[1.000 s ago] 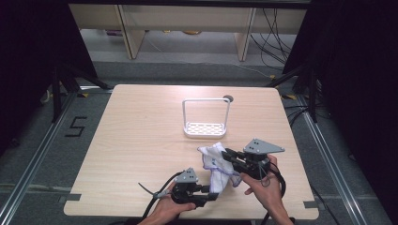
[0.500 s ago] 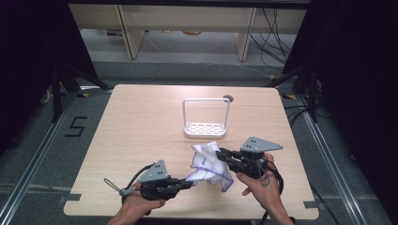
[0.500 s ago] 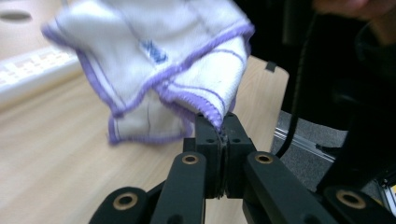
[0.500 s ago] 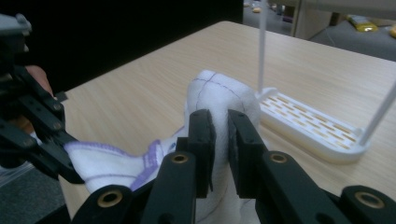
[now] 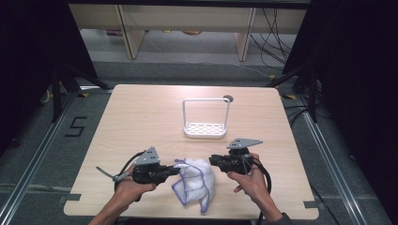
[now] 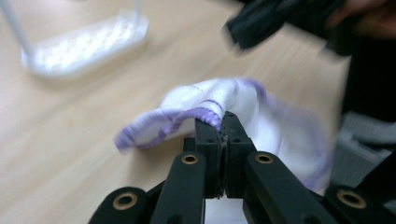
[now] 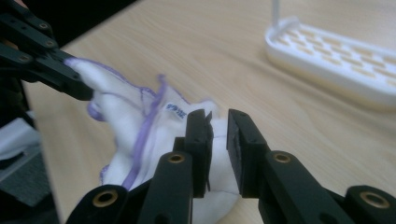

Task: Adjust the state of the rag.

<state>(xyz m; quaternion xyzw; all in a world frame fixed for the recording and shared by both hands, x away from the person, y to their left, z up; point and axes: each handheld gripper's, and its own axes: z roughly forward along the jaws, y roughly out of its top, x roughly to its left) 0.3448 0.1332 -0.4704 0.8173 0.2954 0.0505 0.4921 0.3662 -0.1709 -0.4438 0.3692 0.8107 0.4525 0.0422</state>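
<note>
On cloth (image 6: 205,105) hem (purple): left gripper (image 6: 223,122)

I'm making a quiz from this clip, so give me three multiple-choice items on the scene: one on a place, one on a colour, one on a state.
1. Where is the white rack?
A. beyond the cloth, mid-table
B. at the table's left edge
C. on the floor

2. What colour is the cloth's trim?
A. red
B. purple
C. green

3. How does the left gripper stand?
A. wide open above the cloth
B. shut on the rack
C. shut on the cloth's edge

Answers: 1 A, the high view shows it past the cloth near the table's middle. 2 B, a purple hem runs round the white cloth. 3 C, the left gripper view shows its fingers pinching the hem.
</note>
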